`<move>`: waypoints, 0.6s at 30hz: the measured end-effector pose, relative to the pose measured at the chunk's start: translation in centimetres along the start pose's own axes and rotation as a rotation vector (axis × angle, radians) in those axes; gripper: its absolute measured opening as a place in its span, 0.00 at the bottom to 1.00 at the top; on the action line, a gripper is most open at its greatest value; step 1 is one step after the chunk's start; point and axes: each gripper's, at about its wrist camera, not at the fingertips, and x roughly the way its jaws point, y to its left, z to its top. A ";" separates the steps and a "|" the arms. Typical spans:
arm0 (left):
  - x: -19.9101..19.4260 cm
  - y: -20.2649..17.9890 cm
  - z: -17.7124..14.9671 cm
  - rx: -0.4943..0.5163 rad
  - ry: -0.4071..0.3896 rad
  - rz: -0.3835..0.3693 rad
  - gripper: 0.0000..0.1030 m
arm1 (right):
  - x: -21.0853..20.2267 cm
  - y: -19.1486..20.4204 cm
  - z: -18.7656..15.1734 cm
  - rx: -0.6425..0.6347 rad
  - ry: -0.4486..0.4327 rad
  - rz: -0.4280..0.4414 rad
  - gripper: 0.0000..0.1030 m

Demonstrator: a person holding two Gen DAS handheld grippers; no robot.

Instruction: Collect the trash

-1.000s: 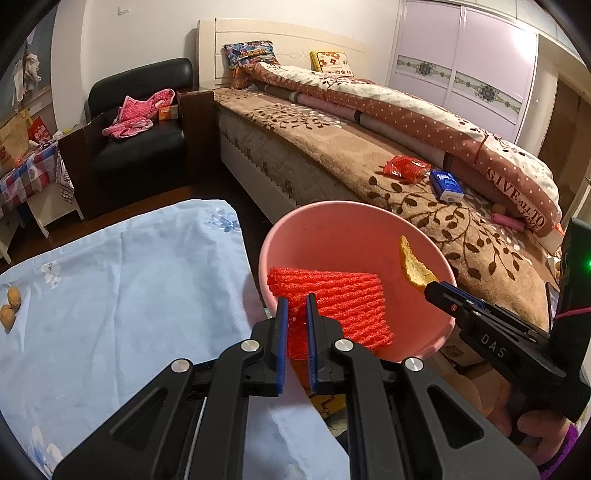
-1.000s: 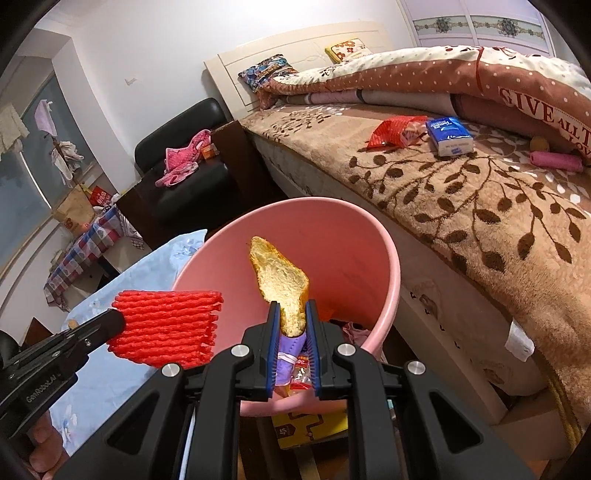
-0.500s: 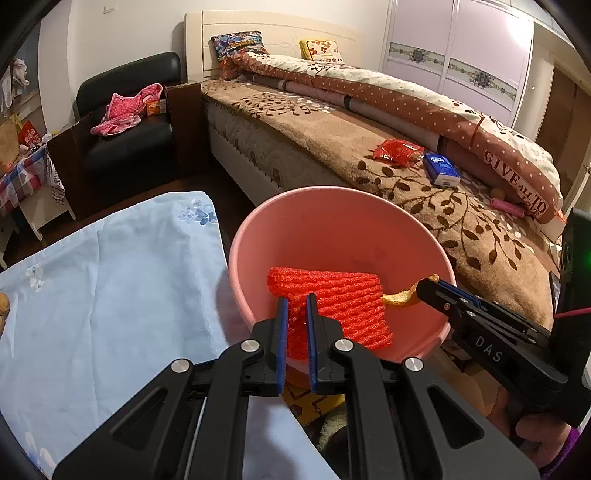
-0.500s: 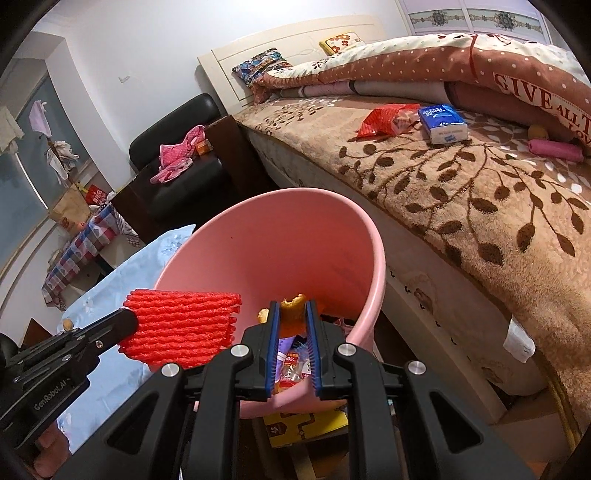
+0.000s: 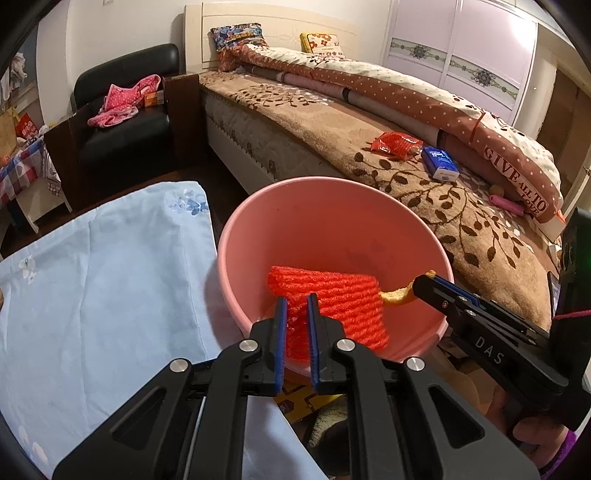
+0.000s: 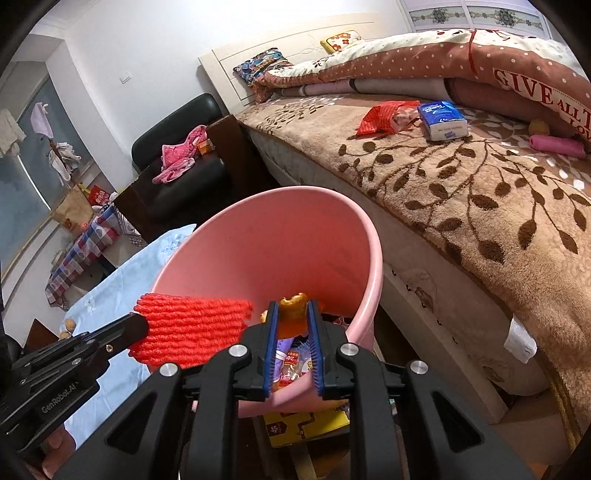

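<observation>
A bed [image 5: 332,122] carries a brown leaf-patterned blanket [image 6: 480,206], a rolled polka-dot quilt [image 5: 424,99] along its far side and two patterned pillows [image 5: 236,35] at the headboard. A black armchair [image 5: 122,122] beside the bed holds pink clothing [image 5: 122,103], with a checked cloth [image 6: 81,251] on a small table beyond it. A pale blue sheet [image 5: 103,280] with flower prints covers the near surface, and purple wardrobe doors [image 5: 461,55] stand behind the bed.
</observation>
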 end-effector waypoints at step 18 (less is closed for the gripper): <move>-0.6 0.5 -0.4 -0.028 -0.008 0.006 0.41 | -0.6 0.9 -0.6 -0.023 0.002 0.026 0.36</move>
